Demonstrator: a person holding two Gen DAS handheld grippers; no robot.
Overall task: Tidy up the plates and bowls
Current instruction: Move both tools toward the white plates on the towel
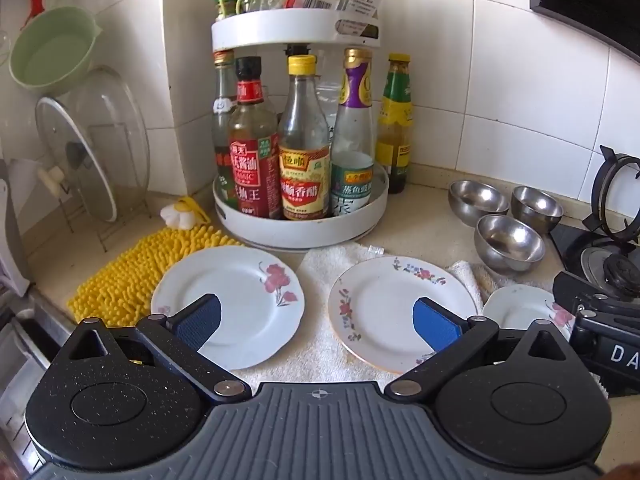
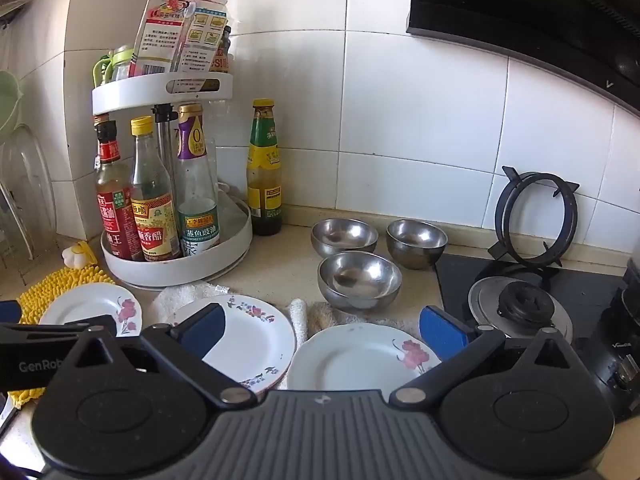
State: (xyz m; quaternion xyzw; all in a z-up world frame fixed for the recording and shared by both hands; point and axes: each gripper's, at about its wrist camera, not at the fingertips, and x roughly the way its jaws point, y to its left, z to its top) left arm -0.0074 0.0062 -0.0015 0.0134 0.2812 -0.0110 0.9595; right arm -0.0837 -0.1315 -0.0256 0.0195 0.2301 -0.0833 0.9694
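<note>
Three white plates with flower prints lie in a row on the counter: a left plate [image 1: 232,304] [image 2: 92,308], a middle plate [image 1: 400,304] [image 2: 244,336] on a white towel, and a right plate [image 1: 520,306] [image 2: 360,360]. Behind them stand three steel bowls [image 1: 508,242] [image 2: 360,280] in a cluster, each apart from the others. My left gripper [image 1: 318,322] hovers open above the gap between the left and middle plates. My right gripper [image 2: 322,332] hangs open over the right plate, holding nothing.
A white two-tier turntable [image 1: 300,232] [image 2: 176,272] of sauce bottles stands behind the plates, with one bottle [image 2: 264,172] beside it. A yellow chenille mat [image 1: 132,276] lies left. A lid rack [image 1: 92,160] sits far left. The gas hob [image 2: 528,308] is at the right.
</note>
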